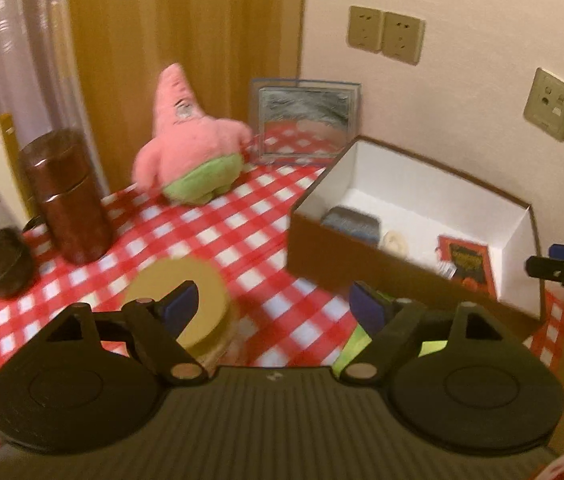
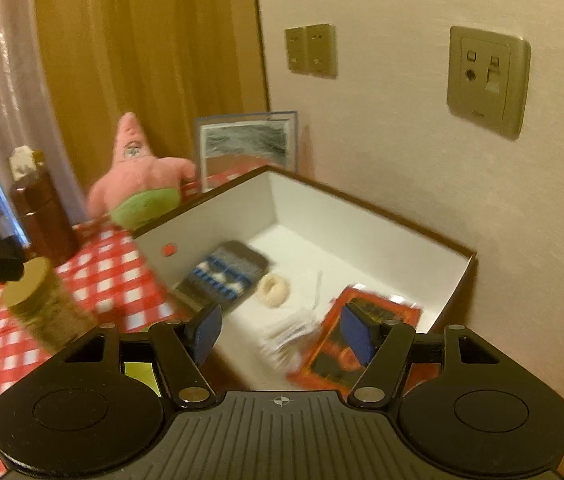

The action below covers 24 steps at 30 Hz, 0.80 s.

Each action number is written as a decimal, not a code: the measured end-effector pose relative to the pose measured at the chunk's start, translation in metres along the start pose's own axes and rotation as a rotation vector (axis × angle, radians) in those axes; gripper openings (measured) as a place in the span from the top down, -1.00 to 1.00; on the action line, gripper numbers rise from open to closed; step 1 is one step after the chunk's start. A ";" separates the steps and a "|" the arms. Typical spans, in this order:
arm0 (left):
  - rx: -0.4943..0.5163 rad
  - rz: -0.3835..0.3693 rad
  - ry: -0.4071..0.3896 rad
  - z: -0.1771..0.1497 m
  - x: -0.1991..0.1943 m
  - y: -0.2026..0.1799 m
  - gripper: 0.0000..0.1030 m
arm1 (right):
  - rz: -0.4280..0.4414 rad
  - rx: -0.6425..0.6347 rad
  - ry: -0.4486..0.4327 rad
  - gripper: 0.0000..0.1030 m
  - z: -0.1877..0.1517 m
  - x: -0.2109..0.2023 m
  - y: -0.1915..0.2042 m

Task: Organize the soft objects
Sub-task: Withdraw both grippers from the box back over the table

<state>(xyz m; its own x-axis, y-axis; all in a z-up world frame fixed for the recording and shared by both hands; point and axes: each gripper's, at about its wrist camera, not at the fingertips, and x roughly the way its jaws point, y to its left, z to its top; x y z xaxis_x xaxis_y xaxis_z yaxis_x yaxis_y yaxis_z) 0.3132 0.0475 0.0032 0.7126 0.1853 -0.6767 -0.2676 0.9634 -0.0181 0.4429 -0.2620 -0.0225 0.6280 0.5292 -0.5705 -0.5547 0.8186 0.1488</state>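
Both grippers empty, left gripper (image 1: 270,304) gaping wide, right gripper (image 2: 282,332) spread over the open box (image 2: 365,216); pink starfish plush (image 1: 190,140) stands upright beyond-left, nearer the left hand.

A pink star-shaped plush (image 1: 192,140) in green shorts stood upright on my red-checked cloth, face turned away toward the curtain, one arm reaching toward the mirror beside it. In the white-lined box (image 2: 361,216) before me lay a grey-and-blue knitted piece (image 2: 222,276) flat on the bottom, a small cream scrunchie (image 2: 274,289) just beside it.
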 end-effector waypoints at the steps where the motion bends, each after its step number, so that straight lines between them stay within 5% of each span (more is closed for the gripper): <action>1: -0.006 0.010 0.006 -0.007 -0.005 0.005 -0.58 | 0.013 0.009 0.005 -0.28 -0.004 -0.004 0.003; 15: -0.118 0.099 0.111 -0.097 -0.058 0.066 -0.58 | 0.174 -0.005 0.159 -0.28 -0.073 -0.030 0.077; 24: -0.151 0.076 0.178 -0.134 -0.066 0.075 -0.58 | 0.215 -0.096 0.282 -0.28 -0.120 -0.015 0.127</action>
<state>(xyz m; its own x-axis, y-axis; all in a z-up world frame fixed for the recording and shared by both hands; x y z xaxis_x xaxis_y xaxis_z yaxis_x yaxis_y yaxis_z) 0.1594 0.0815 -0.0519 0.5651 0.2063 -0.7988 -0.4196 0.9055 -0.0630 0.2978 -0.1931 -0.0924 0.3235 0.5940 -0.7365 -0.7151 0.6632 0.2208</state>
